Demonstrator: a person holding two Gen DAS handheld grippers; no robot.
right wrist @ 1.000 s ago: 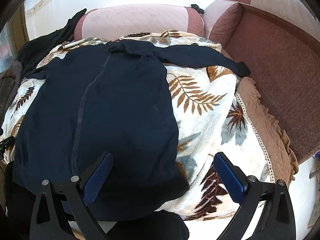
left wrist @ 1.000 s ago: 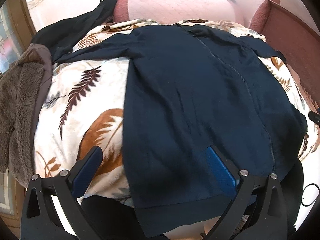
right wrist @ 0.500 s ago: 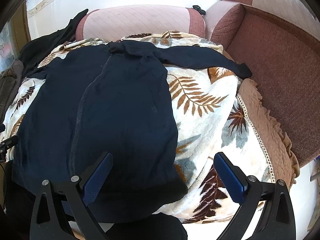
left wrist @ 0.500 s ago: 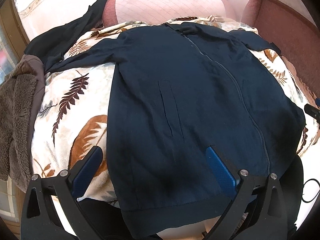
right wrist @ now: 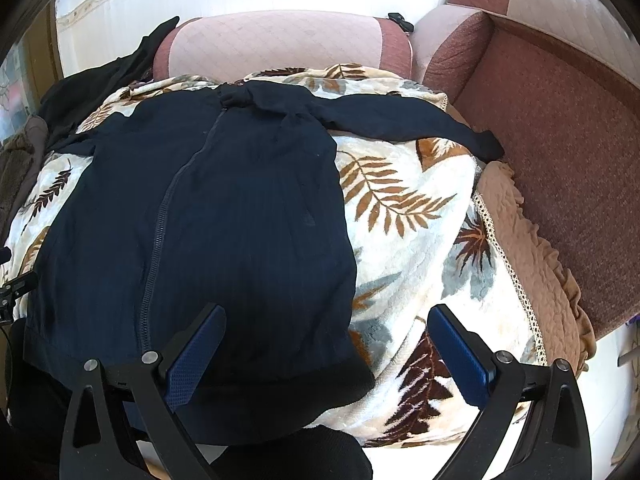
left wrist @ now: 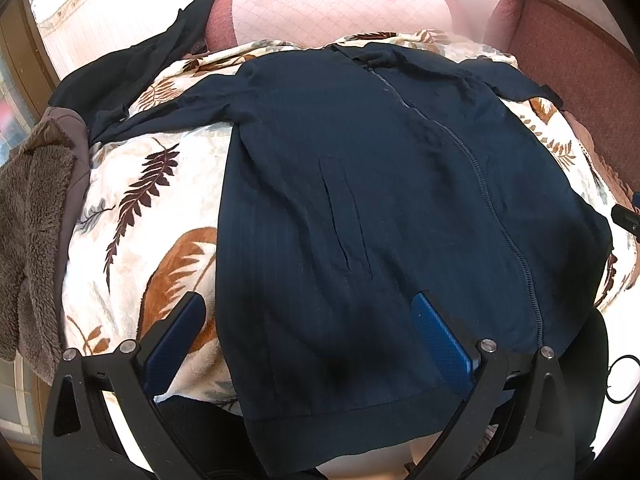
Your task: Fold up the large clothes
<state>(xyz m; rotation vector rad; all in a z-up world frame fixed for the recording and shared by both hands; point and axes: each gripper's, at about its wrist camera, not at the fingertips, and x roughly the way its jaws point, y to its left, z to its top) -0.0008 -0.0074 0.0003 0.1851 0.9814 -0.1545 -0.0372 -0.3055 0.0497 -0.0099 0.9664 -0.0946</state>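
I've got both grippers hovering over the hem end, angled down. Left gripper [left wrist: 308, 328] is wide open and empty, straddling the left hem edge of the navy zip jacket [left wrist: 380, 184]. Right gripper [right wrist: 328, 344] is wide open and empty over the right hem corner. Jacket lies flat, front up, sleeves spread, on the leaf-print blanket [right wrist: 404, 216].

A dark navy zip-front jacket [left wrist: 380, 200] lies flat, front up, zipped, sleeves spread sideways, hem nearest the tool.
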